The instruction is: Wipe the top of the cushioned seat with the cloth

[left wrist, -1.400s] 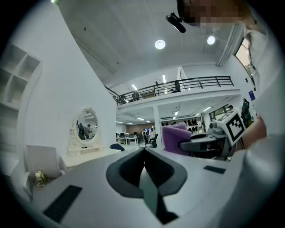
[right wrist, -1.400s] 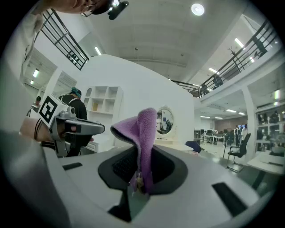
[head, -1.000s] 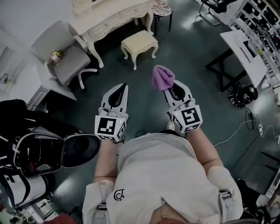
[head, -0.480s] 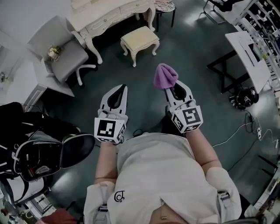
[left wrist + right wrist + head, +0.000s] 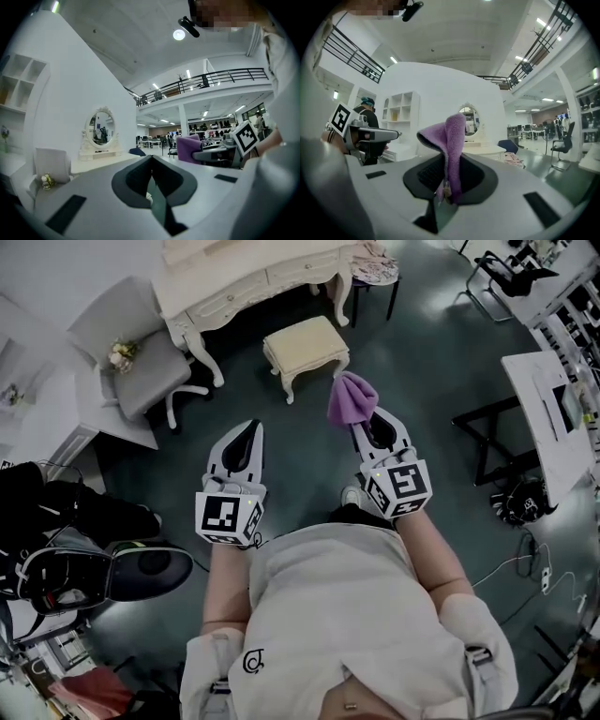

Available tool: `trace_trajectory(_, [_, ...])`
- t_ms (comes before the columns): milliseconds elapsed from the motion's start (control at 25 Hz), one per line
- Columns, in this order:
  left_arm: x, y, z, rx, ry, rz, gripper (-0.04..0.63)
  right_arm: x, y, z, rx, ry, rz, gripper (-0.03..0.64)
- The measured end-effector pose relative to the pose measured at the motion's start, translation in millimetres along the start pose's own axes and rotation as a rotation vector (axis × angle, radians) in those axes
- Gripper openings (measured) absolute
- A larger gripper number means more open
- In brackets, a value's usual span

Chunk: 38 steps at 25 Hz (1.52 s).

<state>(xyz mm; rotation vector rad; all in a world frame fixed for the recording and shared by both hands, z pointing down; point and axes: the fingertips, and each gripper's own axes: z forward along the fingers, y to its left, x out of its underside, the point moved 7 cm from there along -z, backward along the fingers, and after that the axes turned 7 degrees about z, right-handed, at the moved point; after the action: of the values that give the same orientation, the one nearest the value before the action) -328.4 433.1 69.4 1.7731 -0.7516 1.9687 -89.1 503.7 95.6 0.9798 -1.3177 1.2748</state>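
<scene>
The seat [image 5: 305, 337] is standing on the dark floor [image 5: 431, 371] just in front of the dressing table [image 5: 253, 282], and its cream cushion is lying bare, with nothing on it or touching it. The cloth [image 5: 351, 397] is nowhere near that cushion. It is sticking up as a purple bunch from the right gripper [image 5: 367, 423], held in the air ahead of the person and short of the seat. In the right gripper view the jaws are pinching a lower fold of the cloth between them, and the rest is flopping over to one side above them.

The left gripper [image 5: 248, 432] is hanging alongside at much the same height, well apart from the seat. Its jaws are pressed together with nothing between them.

Judging by this, the wiping is not yet begun. The cloth is in hand, which is the only part done. What is remaining is to carry it forward and down to the cushion, lay it flat against the top and sweep it across the whole surface.

Further out, a grey chair [image 5: 141, 362] is sitting left of the seat beside the dressing table, and an oval mirror [image 5: 101, 131] is showing on the table in the left gripper view.
</scene>
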Motion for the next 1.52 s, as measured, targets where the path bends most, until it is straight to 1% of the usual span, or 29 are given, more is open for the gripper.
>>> trace_trajectory(200, [-3.2, -15.2, 79.0, -0.064, -0.003, -0.015, 0.012, -15.9, -78.0, 38.9, -0.071, 0.029, -0.039, 0.074])
trace_trajectory(320, [-0.6, -20.0, 122.6, -0.098, 0.004, -0.032, 0.012, -21.6, -115.8, 62.8, -0.100, 0.055, -0.054, 0.074])
trace_trajectory(520, [5.3, -24.9, 178.1, -0.127, 0.039, -0.052, 0.012, -25.0, -161.3, 94.3, -0.145, 0.085, -0.057, 0.074])
trace_trajectory(720, [20.0, -8.8, 224.9, -0.143, 0.090, -0.076, 0.012, -10.9, -194.8, 139.4, -0.167, 0.139, -0.033, 0.074])
trace_trajectory(880, [38.2, 16.7, 260.9, -0.166, 0.130, -0.098, 0.012, 2.5, -216.1, 192.6, -0.194, 0.191, -0.026, 0.074])
trace_trajectory(1040, [53.4, 65.2, 308.1, -0.187, 0.139, -0.110, 0.012, 10.6, -232.2, 265.4, -0.207, 0.229, -0.018, 0.075])
trace_trajectory(1280, [58.0, 139.8, 391.9, -0.187, 0.108, -0.102, 0.012, 6.2, -253.7, 373.1, -0.246, 0.284, -0.013, 0.075])
trace_trajectory(1440, [54.1, 175.4, 433.6, -0.190, 0.087, -0.093, 0.012, 0.8, -265.8, 434.4, -0.272, 0.306, -0.011, 0.075])
trace_trajectory(1520, [58.7, 186.7, 448.0, -0.186, 0.058, -0.097, 0.012, 7.1, -268.6, 460.3, -0.281, 0.324, -0.008, 0.075])
